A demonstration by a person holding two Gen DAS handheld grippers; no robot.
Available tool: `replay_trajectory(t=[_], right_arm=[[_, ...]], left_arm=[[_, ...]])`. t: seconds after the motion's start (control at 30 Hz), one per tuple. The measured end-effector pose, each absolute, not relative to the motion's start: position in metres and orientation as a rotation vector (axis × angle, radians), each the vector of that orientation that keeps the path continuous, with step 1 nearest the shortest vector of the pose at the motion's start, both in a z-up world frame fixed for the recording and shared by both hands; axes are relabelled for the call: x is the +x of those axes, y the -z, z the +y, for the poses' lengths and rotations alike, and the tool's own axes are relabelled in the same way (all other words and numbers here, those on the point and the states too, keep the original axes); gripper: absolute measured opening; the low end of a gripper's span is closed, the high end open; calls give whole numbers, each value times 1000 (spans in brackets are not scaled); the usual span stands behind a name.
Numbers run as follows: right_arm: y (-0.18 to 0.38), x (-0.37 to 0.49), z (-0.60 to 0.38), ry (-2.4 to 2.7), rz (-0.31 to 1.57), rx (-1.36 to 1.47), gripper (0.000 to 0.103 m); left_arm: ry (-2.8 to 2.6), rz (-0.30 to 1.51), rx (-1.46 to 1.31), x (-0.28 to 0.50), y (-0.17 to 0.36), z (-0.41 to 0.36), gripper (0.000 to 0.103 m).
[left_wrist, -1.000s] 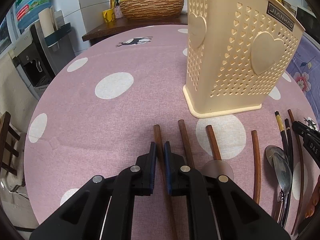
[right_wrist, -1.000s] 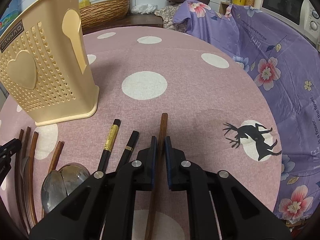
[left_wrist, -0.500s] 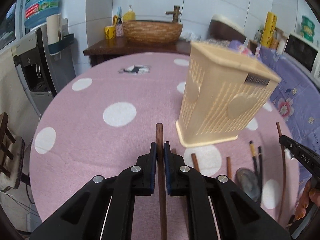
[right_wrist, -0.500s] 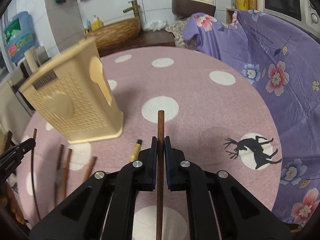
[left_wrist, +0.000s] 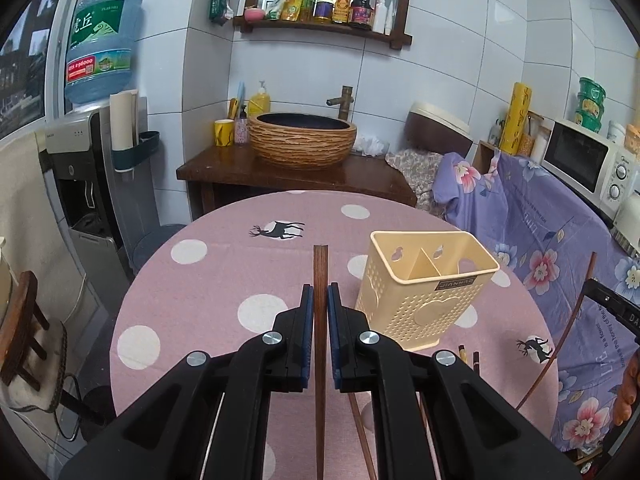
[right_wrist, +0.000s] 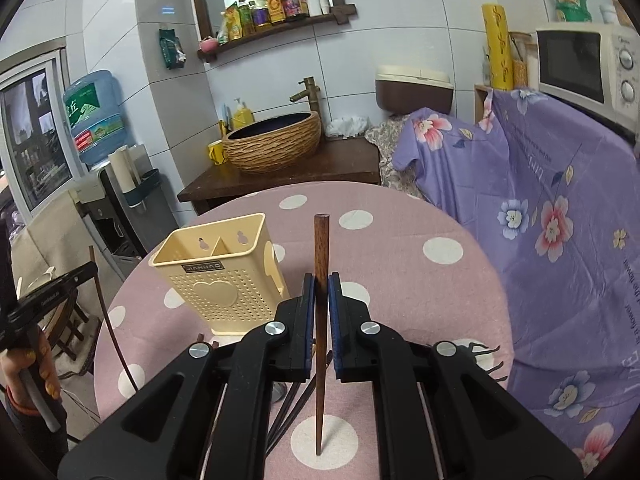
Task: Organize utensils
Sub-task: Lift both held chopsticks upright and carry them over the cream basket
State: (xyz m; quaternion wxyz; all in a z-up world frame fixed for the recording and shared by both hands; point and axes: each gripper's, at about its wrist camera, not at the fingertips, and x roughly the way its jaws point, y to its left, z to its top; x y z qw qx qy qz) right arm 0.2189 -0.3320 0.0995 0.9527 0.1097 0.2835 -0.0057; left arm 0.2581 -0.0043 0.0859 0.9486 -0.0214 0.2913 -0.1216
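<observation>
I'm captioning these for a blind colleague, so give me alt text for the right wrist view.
The right tongs are shut on a brown chopstick, held above a round pink table with white dots. A cream holder stands to the left, its two compartments looking empty, with more utensils lying below the tongs. At far left, the left tongs hold another chopstick.

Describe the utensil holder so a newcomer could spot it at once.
Start at the round pink table with white dots. On it stands the holder, a tall cream plastic basket with perforated walls. A raised heart on its front and a divider splitting its open top set it apart from the chopsticks lying at its base.
</observation>
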Motion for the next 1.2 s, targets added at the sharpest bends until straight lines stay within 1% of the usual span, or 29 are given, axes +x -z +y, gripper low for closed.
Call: replay_trajectory(t=[0.23, 0.6, 0.83, 1.07, 1.13, 1.2], right_arm=[[-105, 214, -332, -3, 573, 222, 8], [-143, 219, -320, -19, 521, 146, 8], [-204, 243, -313, -23, 444, 99, 8], [-284, 270, -302, -67, 330, 155, 8], [-292, 280, -294, -73, 317, 154, 8], [-289, 290, -288, -71, 326, 161, 8]], left_arm=[[247, 586, -55, 254, -90, 3, 8], [219, 481, -45, 251, -129, 11, 8], [226, 401, -51, 269, -193, 1, 8], [271, 317, -76, 275, -265, -20, 8], [298, 311, -90, 278, -276, -29, 8], [308, 312, -92, 281, -276, -41, 8]])
